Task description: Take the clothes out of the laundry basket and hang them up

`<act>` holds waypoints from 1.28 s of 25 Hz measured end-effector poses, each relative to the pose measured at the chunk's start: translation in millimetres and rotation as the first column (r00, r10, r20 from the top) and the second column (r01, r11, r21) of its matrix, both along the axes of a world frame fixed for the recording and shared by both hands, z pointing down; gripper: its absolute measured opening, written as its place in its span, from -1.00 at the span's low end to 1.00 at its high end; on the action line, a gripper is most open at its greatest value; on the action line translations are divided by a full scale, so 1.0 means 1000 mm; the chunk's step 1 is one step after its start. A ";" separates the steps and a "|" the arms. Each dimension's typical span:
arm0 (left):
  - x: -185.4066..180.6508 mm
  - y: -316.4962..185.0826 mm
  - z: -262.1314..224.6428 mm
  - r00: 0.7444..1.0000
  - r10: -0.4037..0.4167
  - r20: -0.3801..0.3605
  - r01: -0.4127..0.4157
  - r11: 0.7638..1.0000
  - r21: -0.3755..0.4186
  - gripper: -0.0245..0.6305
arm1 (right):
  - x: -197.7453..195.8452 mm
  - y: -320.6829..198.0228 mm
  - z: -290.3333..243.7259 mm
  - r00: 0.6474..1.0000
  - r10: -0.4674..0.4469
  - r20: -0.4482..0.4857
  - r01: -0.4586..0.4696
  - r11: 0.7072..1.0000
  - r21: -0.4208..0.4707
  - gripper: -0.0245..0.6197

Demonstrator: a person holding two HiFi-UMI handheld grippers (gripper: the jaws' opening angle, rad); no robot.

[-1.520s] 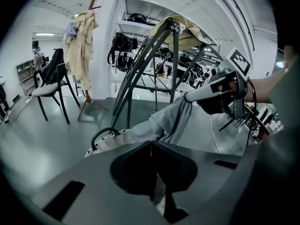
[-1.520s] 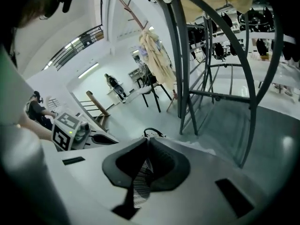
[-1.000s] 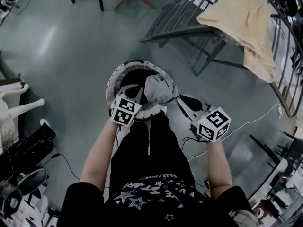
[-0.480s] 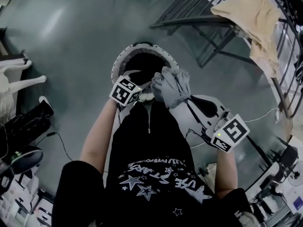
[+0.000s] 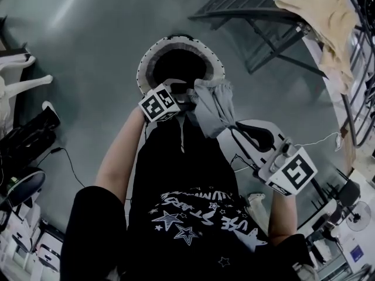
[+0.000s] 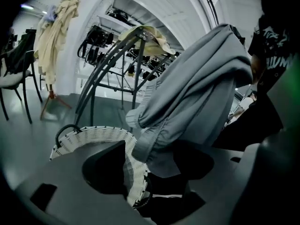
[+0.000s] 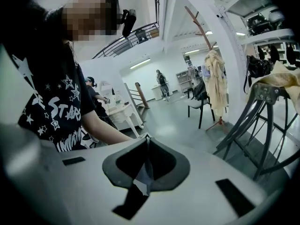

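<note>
The white woven laundry basket stands on the floor ahead of me; its rim also shows in the left gripper view. A grey garment hangs above the basket's near edge. My right gripper is shut on a fold of it, and a sliver of grey cloth shows between its closed jaws. My left gripper is just left of the garment. Its jaws have just been opening and now stand wide. The grey garment drapes over and between them without being pinched.
A dark metal drying rack with a beige cloth over it stands to the right, beyond the basket. A cable runs across the floor at right. Shoes and clutter lie at left. A coat stand and a chair stand farther off.
The grey garment has come up out of the basket. The right gripper rose and drew back to the right with it. The left gripper's jaws opened and let go.
</note>
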State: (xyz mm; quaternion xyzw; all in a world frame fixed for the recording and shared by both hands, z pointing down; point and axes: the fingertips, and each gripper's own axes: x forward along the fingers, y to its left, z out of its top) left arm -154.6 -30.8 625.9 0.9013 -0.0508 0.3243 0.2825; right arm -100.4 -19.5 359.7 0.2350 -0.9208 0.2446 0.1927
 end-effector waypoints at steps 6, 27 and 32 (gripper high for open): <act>0.014 0.032 0.016 0.978 0.202 0.053 -0.201 0.979 -0.015 -0.13 | -0.006 0.001 0.003 1.000 -0.021 0.012 0.021 1.000 -0.010 -0.84; -0.049 -0.094 -0.105 0.961 -0.264 0.078 0.212 0.892 0.399 -0.55 | 0.033 0.009 0.068 0.981 0.130 -0.142 -0.139 0.989 -0.056 -0.84; -0.041 -0.116 -0.189 0.949 -0.301 -0.092 0.305 0.812 0.497 -0.55 | 0.035 0.017 0.091 0.970 0.180 -0.164 -0.196 0.977 -0.082 -0.83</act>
